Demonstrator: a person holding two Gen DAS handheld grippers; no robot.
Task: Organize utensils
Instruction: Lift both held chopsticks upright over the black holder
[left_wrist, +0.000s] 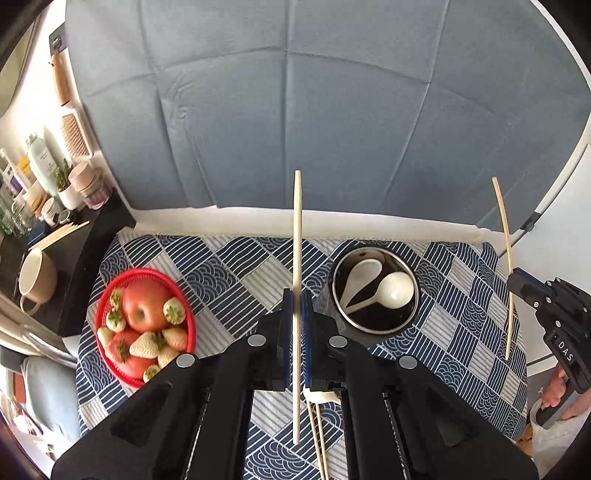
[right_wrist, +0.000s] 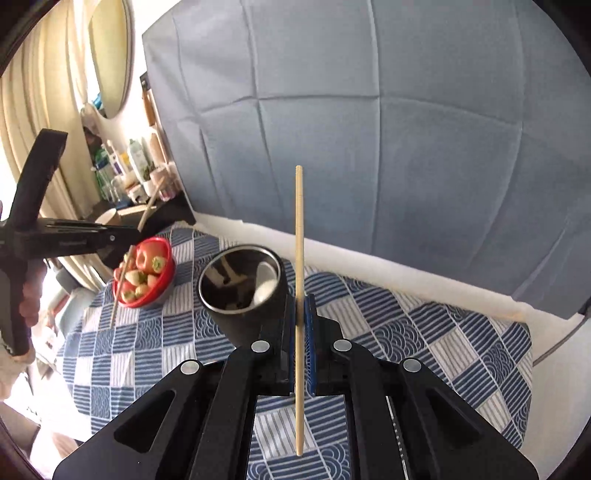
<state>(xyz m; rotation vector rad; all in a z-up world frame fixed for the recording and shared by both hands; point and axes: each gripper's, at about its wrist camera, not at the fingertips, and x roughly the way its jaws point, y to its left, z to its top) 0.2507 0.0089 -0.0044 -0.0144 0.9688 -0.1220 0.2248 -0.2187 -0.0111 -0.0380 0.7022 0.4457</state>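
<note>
My left gripper (left_wrist: 296, 295) is shut on a wooden chopstick (left_wrist: 297, 229) that stands upright above the table. My right gripper (right_wrist: 300, 302) is shut on a second chopstick (right_wrist: 299, 229), also upright. In the left wrist view the right gripper (left_wrist: 515, 282) is at the far right with its chopstick (left_wrist: 504, 225). A black metal-lined cup (left_wrist: 375, 291) holds two white spoons (left_wrist: 395, 290); it stands just right of my left gripper and left of my right gripper (right_wrist: 242, 291). More utensils (left_wrist: 317, 428) lie on the cloth under my left gripper.
A red basket of apples and strawberries (left_wrist: 144, 321) sits on the left of the blue patterned tablecloth (left_wrist: 229, 266). A dark side shelf (left_wrist: 55, 236) with a mug (left_wrist: 35, 280), bottles and jars stands left. A blue backdrop (left_wrist: 295, 110) hangs behind.
</note>
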